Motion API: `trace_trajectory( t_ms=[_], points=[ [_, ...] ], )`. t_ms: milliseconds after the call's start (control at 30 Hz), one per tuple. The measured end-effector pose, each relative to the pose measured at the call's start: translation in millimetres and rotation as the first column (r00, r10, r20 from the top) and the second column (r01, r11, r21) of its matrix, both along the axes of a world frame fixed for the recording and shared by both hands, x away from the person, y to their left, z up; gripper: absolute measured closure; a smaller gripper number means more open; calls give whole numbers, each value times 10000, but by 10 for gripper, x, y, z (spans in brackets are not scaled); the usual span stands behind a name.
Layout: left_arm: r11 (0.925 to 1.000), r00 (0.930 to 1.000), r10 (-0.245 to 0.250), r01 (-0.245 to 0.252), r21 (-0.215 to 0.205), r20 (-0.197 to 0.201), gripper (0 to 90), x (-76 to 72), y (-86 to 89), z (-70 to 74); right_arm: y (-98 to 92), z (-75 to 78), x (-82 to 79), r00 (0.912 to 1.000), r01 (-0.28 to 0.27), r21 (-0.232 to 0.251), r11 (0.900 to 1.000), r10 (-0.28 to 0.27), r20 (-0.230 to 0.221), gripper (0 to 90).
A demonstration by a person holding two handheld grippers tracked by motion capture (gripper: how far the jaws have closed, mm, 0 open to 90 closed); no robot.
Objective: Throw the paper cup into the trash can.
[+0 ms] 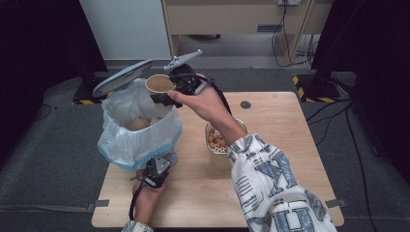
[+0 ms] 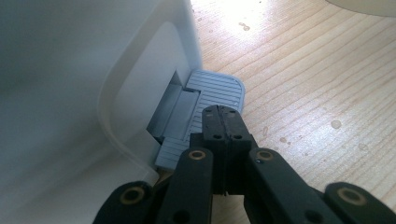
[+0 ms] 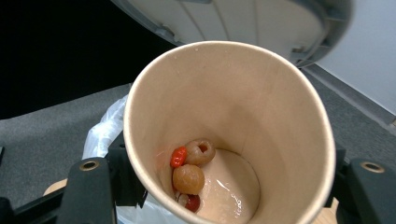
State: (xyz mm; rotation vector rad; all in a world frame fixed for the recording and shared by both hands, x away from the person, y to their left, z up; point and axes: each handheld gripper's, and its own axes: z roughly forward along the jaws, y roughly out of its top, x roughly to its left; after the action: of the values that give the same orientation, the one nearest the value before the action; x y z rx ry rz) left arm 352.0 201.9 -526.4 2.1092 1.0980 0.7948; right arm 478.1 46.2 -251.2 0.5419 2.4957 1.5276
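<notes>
Held the paper cup (image 1: 160, 83) with fruit scraps in the right claw (image 1: 167, 89) over the lined bin (image 1: 140, 129), lid up (pedal (image 2: 205, 109) pressed under the shut, empty left claw (image 2: 224, 119)), tipping not yet done, bowl (image 1: 217, 140) waiting on desk (image 1: 270, 111).
</notes>
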Motion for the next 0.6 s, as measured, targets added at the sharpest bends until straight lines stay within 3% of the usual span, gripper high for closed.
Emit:
trace_trajectory(
  t_ms=[500,567,600],
  points=[
    [10000,10000,-32,32,-17,-45,893,3,8,2,377,-244,37,9996,-254,-326,9991,250,-115,309],
    [10000,10000,-32,32,-26,-42,893,3,8,2,420,-278,26,9995,-301,-333,9990,300,-31,276],
    [10000,10000,-16,16,-68,-24,892,3,6,0,441,-294,17,9994,-339,-253,9991,339,-13,200]
  ],
)
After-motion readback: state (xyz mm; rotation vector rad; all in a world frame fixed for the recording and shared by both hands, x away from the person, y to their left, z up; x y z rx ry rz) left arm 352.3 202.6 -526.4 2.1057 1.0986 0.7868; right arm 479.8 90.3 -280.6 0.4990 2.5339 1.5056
